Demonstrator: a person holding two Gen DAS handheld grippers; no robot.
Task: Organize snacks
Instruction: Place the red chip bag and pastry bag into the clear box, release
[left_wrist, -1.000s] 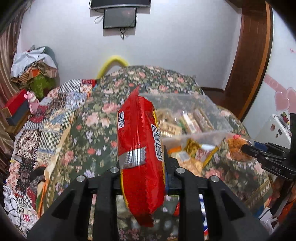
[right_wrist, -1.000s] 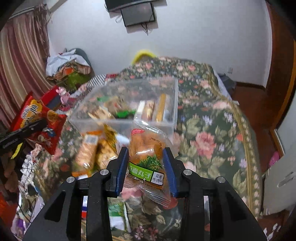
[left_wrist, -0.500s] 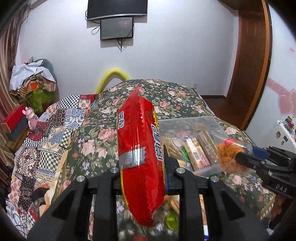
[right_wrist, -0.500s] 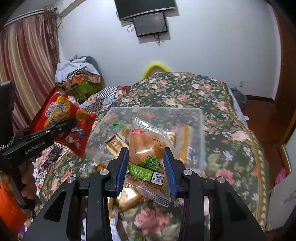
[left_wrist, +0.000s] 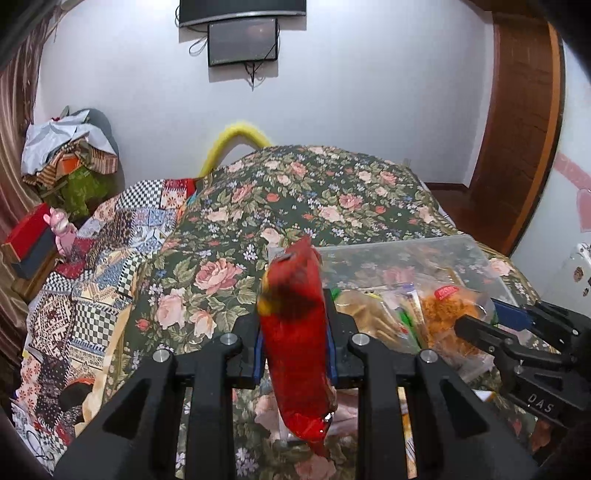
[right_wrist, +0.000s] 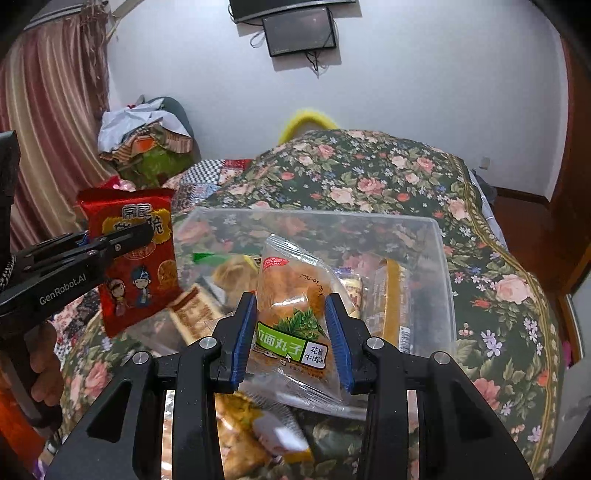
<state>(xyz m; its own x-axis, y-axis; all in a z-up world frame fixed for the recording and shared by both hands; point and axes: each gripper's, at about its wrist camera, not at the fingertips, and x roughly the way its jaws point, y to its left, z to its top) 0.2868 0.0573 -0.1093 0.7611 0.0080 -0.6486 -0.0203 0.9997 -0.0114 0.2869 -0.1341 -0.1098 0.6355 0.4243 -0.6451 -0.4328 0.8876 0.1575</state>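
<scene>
My left gripper (left_wrist: 294, 332) is shut on a red snack bag (left_wrist: 295, 332), held edge-on and upright; from the right wrist view the same red snack bag (right_wrist: 135, 258) hangs just left of the bin. My right gripper (right_wrist: 290, 334) is shut on a clear packet of orange snack balls with a green label (right_wrist: 290, 314), held over the near edge of the clear plastic bin (right_wrist: 441, 266). The clear plastic bin (left_wrist: 476, 251) sits on the floral bedspread and holds several wrapped snacks. In the left wrist view the right gripper (left_wrist: 491, 325) with its orange packet (left_wrist: 443, 314) is at the right.
Loose snack packets (right_wrist: 236, 435) lie on the floral bedspread (left_wrist: 295, 192) in front of the bin. A patchwork quilt (left_wrist: 92, 266) covers the left side. A pile of clothes (left_wrist: 66, 155) and a curtain (right_wrist: 48, 110) stand at the far left, a wooden door frame (left_wrist: 517, 129) at right.
Both grippers have moved forward over the bed toward the bin with their packets held; the bin now lies nearer under them. The red bag has tilted and blurred in the left view.
</scene>
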